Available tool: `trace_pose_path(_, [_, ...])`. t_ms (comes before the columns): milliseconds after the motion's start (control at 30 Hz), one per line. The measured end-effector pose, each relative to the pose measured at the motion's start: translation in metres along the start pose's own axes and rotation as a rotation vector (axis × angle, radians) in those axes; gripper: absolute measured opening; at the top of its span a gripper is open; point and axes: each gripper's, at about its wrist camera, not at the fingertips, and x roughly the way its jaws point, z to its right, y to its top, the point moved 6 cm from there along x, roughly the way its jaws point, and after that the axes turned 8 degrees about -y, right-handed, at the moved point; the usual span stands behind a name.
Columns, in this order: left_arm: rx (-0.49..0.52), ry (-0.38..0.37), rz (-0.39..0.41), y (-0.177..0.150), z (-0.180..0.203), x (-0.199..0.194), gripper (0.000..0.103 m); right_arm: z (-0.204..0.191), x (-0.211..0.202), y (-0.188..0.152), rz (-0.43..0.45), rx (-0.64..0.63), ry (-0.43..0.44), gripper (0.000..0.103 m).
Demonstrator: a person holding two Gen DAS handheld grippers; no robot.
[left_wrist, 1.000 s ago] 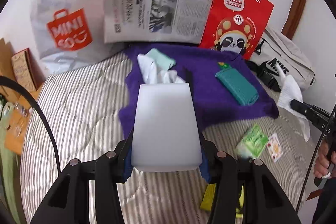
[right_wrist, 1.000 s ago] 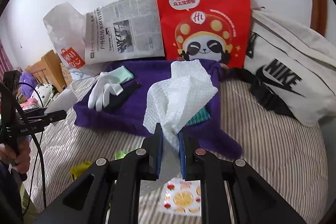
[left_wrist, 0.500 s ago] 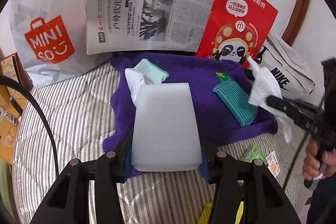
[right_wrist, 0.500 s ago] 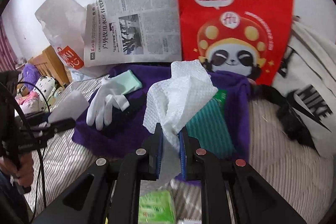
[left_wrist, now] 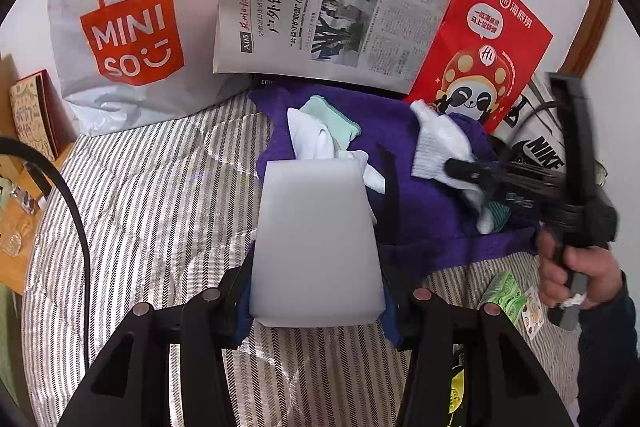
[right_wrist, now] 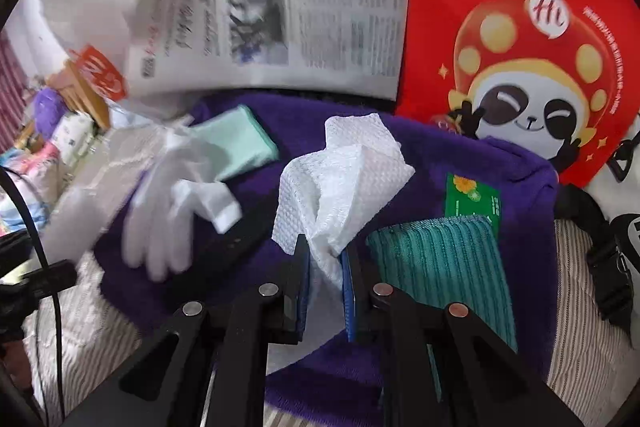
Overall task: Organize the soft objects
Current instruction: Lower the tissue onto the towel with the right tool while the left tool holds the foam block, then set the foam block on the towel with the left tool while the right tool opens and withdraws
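White sponge block [left_wrist: 316,243] clamped in left hand-held gripper [left_wrist: 316,303] | white cloth [right_wrist: 340,187] pinched by right hand-held gripper [right_wrist: 326,291]

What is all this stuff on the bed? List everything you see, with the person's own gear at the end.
Sponge block: one, white, held in the left gripper.
Paper towel: one, white, pinched in the right gripper.
Blanket: one, purple, spread on the striped bed.
Glove: one, white, on the blanket's left part.
Mint cloth: one, pale green, beside the glove.
Teal cloth: one, ribbed, on the blanket's right part.
Newspaper: one, propped against the wall.
Miniso bag: one, white with an orange logo, left of the newspaper.
Panda bag: one, red, right of the newspaper.
Nike bag: one, white, far right.
Green packet: one, on the bed.
Left gripper: black, shut on the sponge block.
Right gripper: black, shut on the paper towel.
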Motion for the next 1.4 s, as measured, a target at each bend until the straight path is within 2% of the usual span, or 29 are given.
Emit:
trace_pose_path(67, [0.003, -0.004, -0.003, -0.001, 0.000, 0.000, 0.047, -0.003, 0.013, 0.000, -0.049, 0.006, 0.001, 0.015])
trace_pose_path(233, [0.024, 0.007, -0.016, -0.003, 0.000, 0.001, 0.047, -0.010, 0.030, -0.004, -0.093, -0.012, -0.014, 0.015])
trace_pose_path(333, [0.014, -0.010, -0.005, -0.003, -0.002, -0.002, 0.048, -0.009, 0.030, -0.006, -0.086, 0.003, 0.004, 0.017])
trace_pose_path(400, [0.013, -0.007, -0.014, -0.003, -0.003, -0.002, 0.047, -0.007, 0.030, -0.005, -0.097, 0.022, 0.038, 0.026])
trace_pose_path(467, [0.012, 0.002, -0.016, -0.003, -0.005, -0.001, 0.047, -0.006, 0.028, -0.006, -0.108, 0.036, 0.064, 0.049])
trace_pose_path(533, [0.006, -0.001, -0.020, -0.003, -0.005, -0.001, 0.047, -0.008, 0.025, -0.009, -0.119, 0.018, 0.055, 0.056])
trace_pose_path(667, [0.003, -0.002, -0.029, -0.003, -0.005, 0.000, 0.047, -0.015, 0.021, -0.015, -0.120, -0.032, 0.024, 0.056])
trace_pose_path(833, [0.030, 0.028, -0.054, -0.003, -0.001, 0.002, 0.048, -0.004, 0.010, -0.018, -0.122, 0.011, 0.021, 0.057])
trace_pose_path(933, [0.032, 0.016, -0.061, -0.003, 0.004, 0.002, 0.048, 0.004, 0.001, -0.016, -0.112, 0.012, 0.032, 0.057])
trace_pose_path(1167, [0.050, 0.016, -0.081, -0.003, 0.015, 0.005, 0.048, 0.009, -0.019, -0.009, -0.041, 0.030, 0.099, 0.058])
trace_pose_path(1400, [0.048, -0.006, -0.093, 0.000, 0.022, 0.011, 0.048, 0.018, -0.036, 0.005, 0.036, 0.068, 0.065, 0.058])
